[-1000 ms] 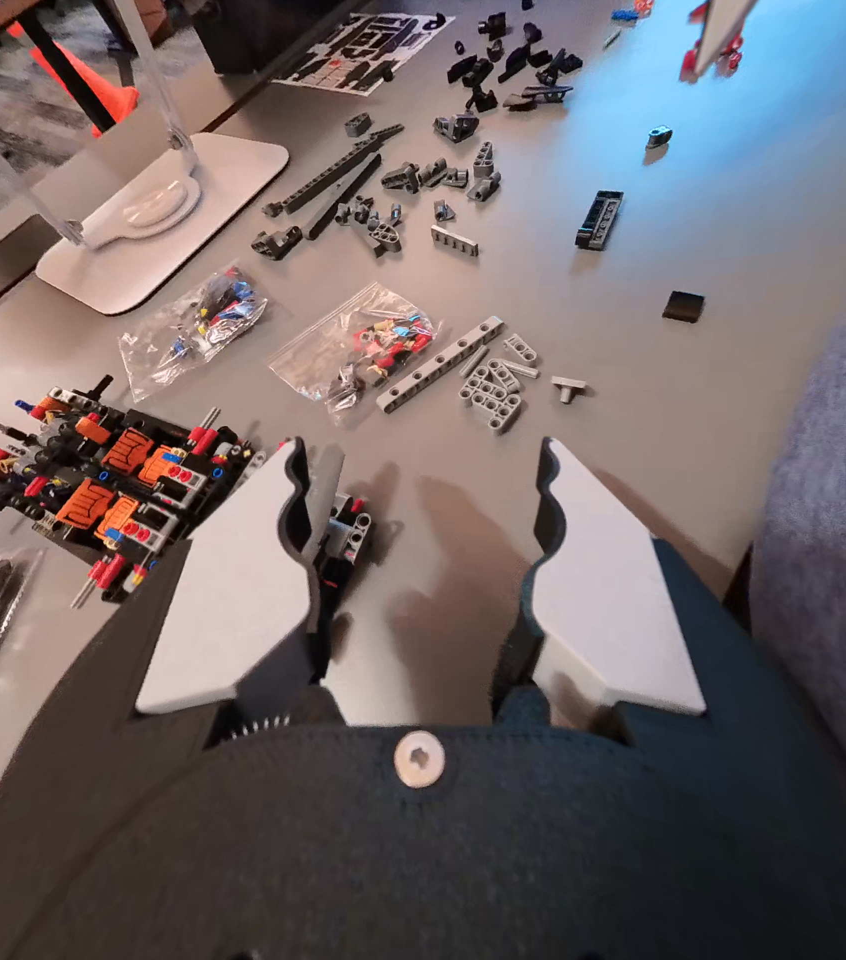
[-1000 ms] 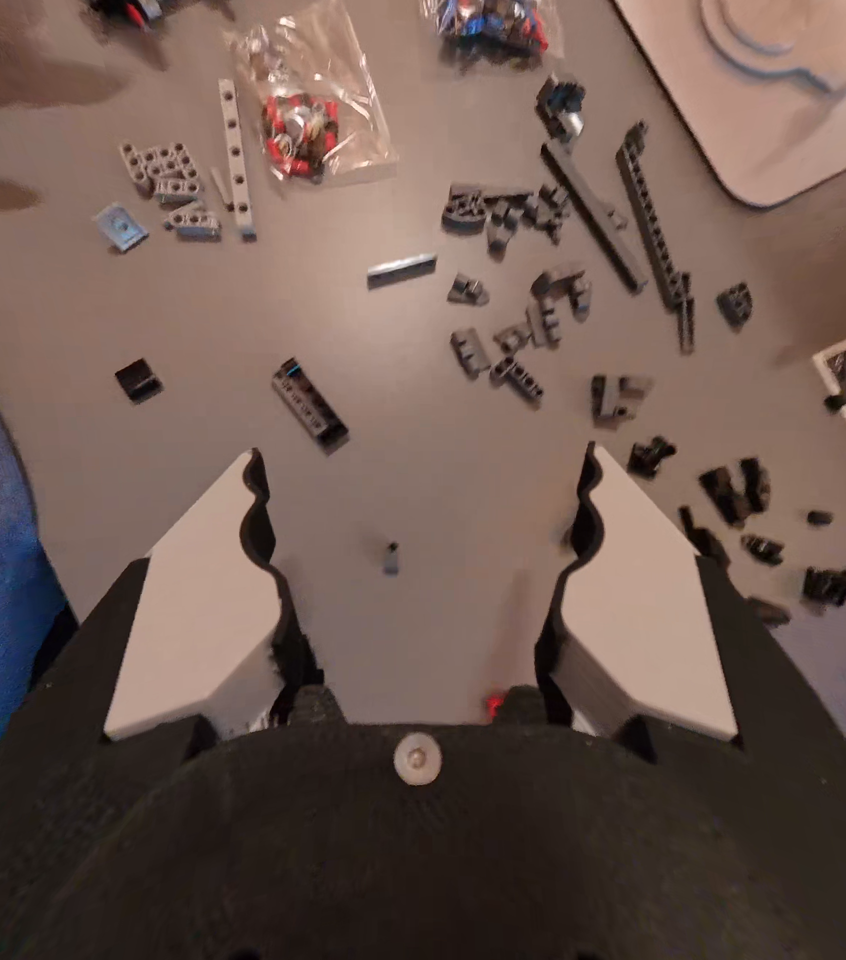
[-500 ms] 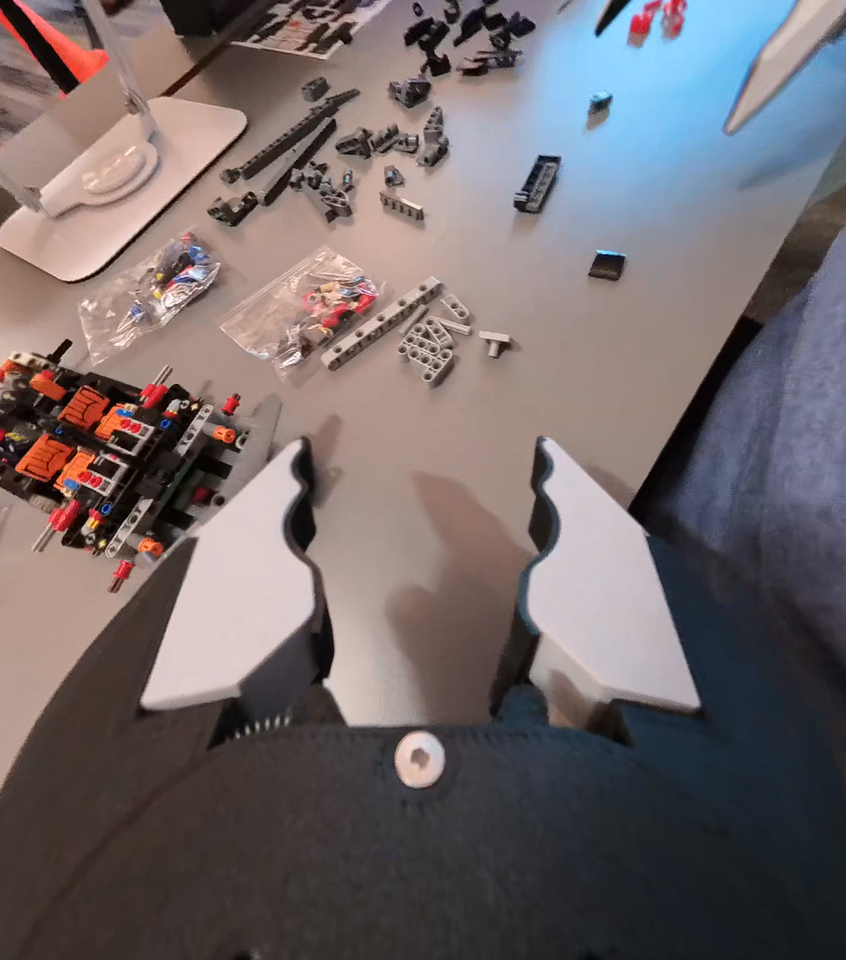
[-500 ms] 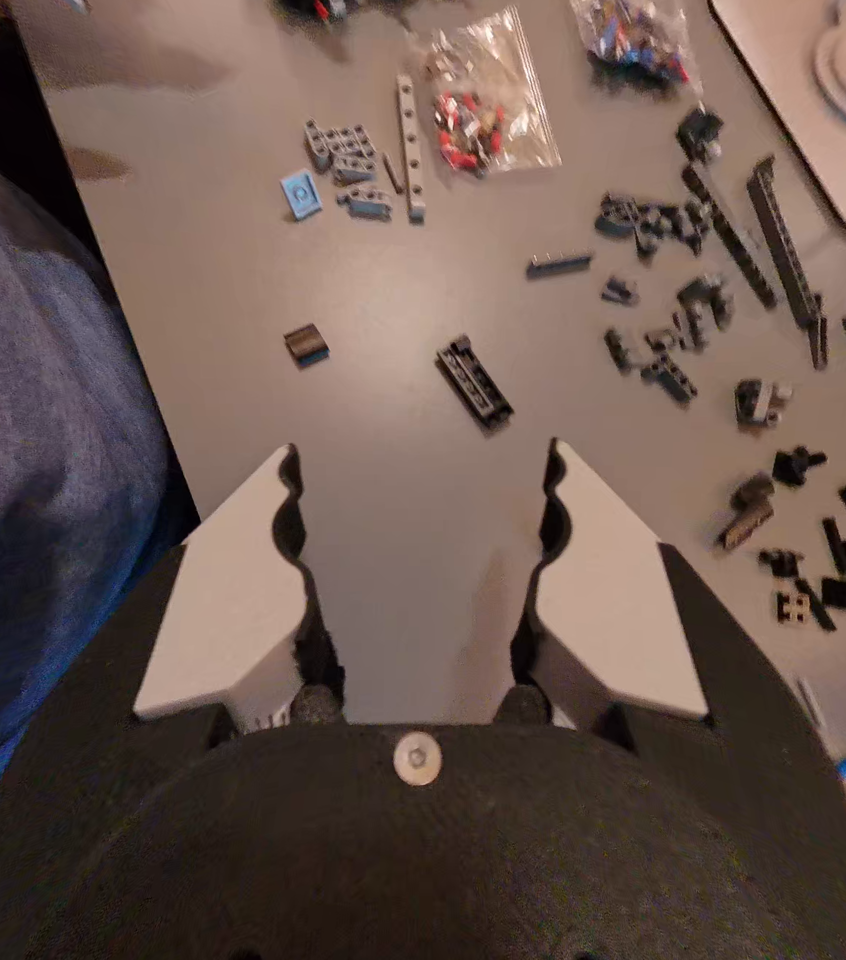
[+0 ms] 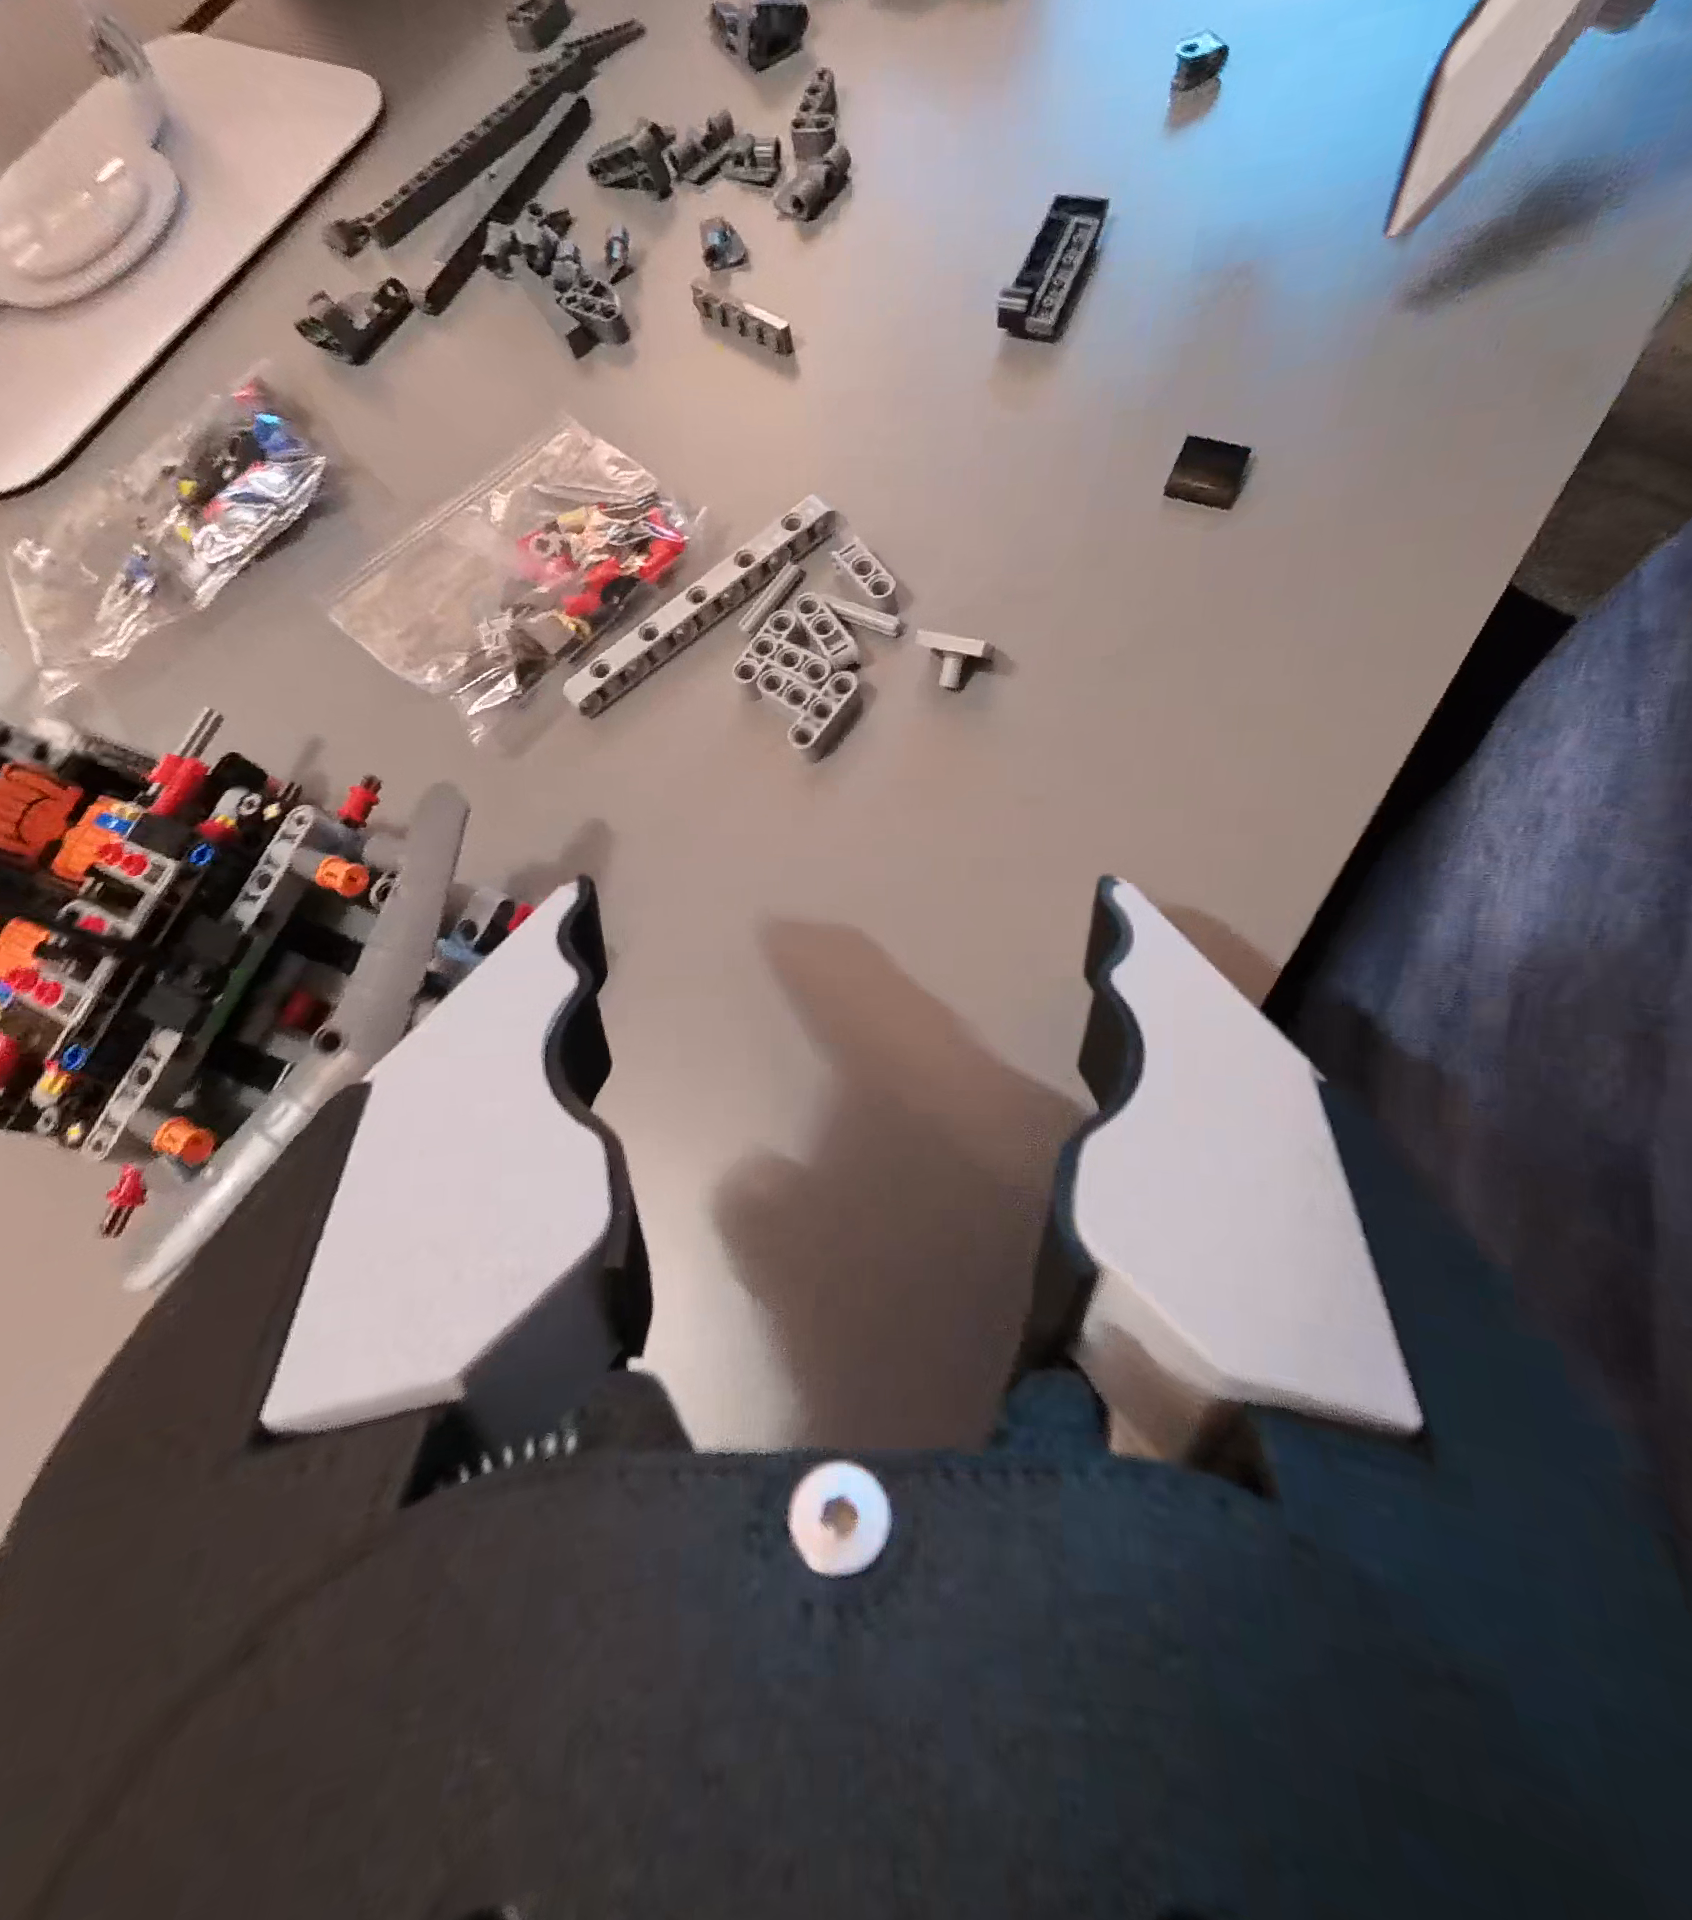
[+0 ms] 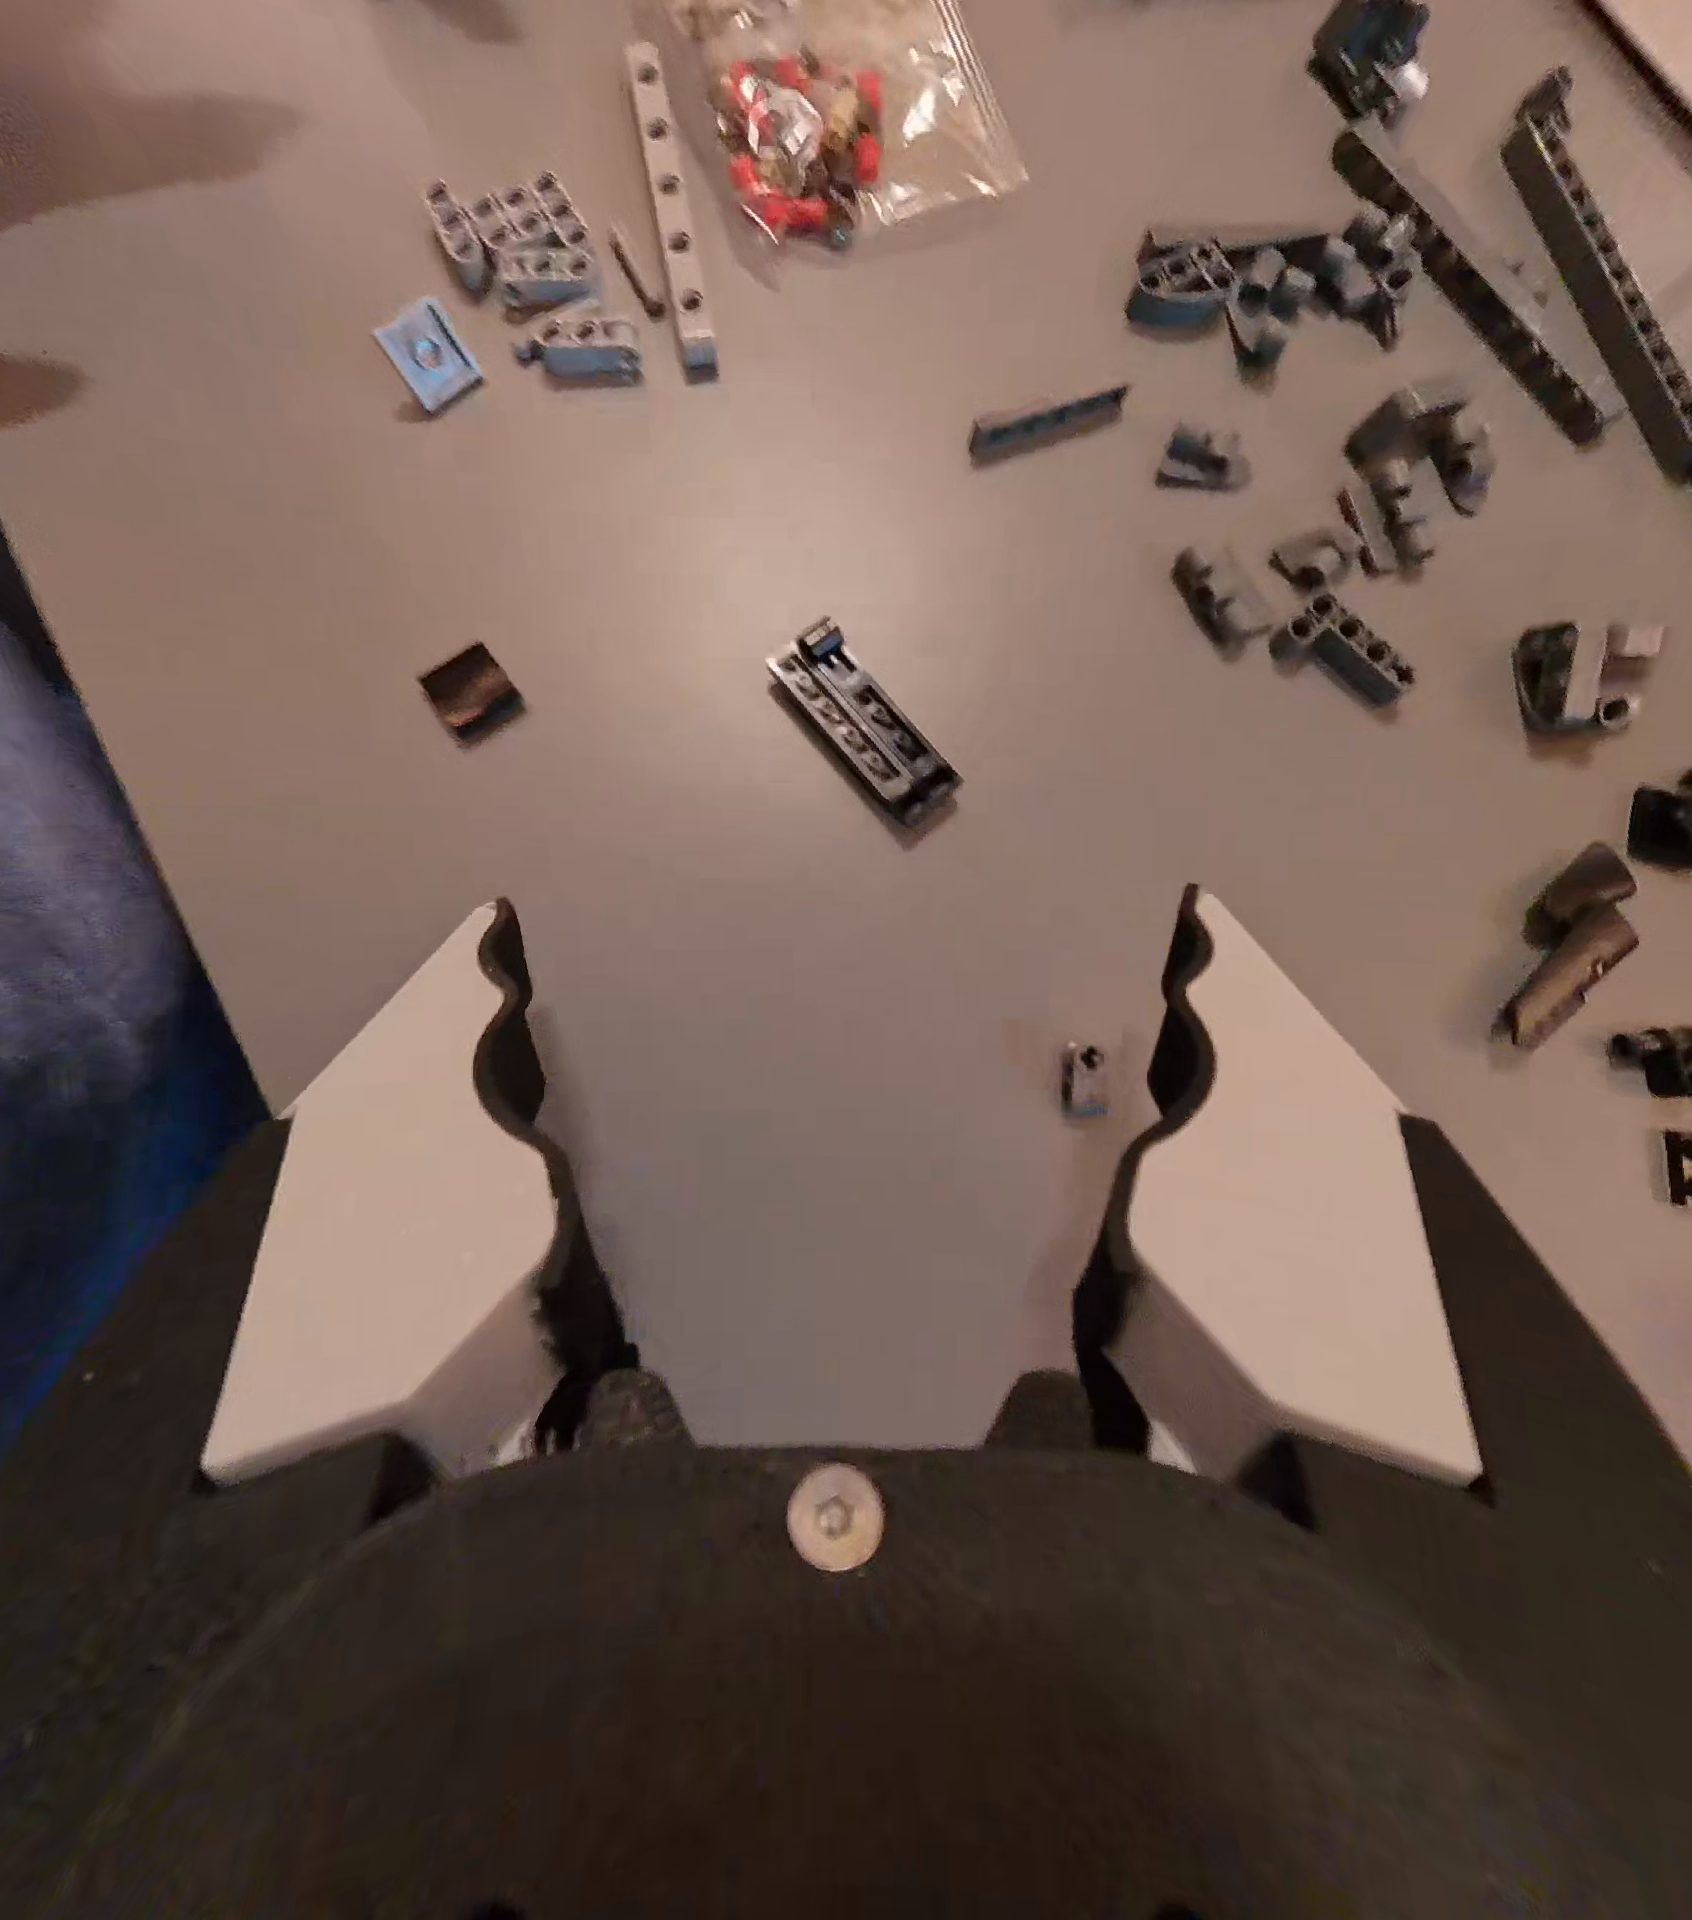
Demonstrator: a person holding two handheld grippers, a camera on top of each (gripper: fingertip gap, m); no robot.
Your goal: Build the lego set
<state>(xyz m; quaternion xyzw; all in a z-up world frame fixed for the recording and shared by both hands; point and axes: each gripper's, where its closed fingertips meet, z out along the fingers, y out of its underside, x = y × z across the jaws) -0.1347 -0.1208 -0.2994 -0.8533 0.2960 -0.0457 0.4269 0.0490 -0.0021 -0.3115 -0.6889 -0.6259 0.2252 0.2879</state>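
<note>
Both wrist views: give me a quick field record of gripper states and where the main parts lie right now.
left gripper: open, empty, above bare table
right gripper: open, empty
partly built model: on table, just left of left gripper's fingers
bag of red pieces: lying beside long light grey beam
black rectangular piece: alone, ahead of right gripper
small grey piece: by right gripper's right finger
black square tile: near table edge

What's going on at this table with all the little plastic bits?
A person is building a Lego set using a hand-held gripper in each hand. Right now the left hand-held gripper and right hand-held gripper are both open and empty above the table. The half-built model sits at the left, loose pieces scattered around.
</note>
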